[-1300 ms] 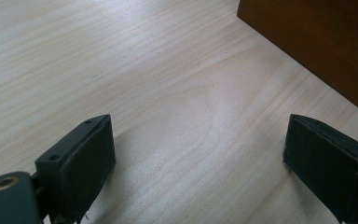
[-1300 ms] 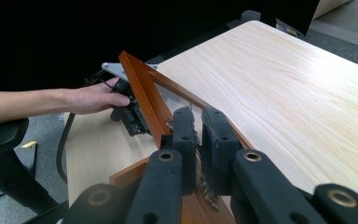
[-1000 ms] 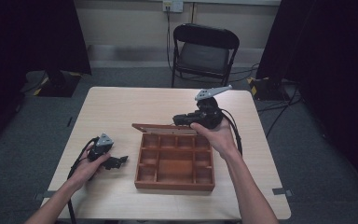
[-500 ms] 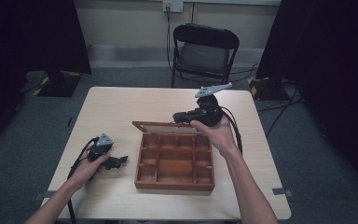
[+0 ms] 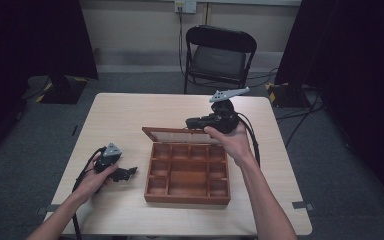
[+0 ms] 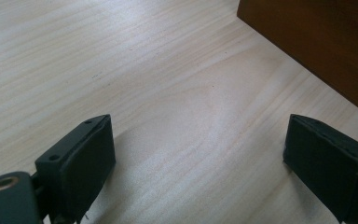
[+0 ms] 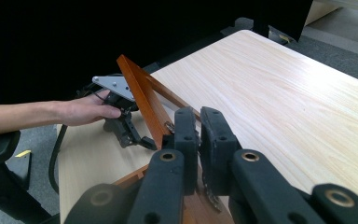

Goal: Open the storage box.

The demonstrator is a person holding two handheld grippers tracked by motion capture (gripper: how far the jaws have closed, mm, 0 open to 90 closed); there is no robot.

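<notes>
Nothing had shifted: my right gripper stayed clamped on the lid of the wooden box, mid-bench. My left gripper rested beside it, jaws wide.

Bare table lies beyond the box, whose raised lid blocks its far edge.

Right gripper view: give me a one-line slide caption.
Right gripper, jaws closed on the rim of the wooden box's raised lid, with the left gripper resting on the table beyond.
</notes>
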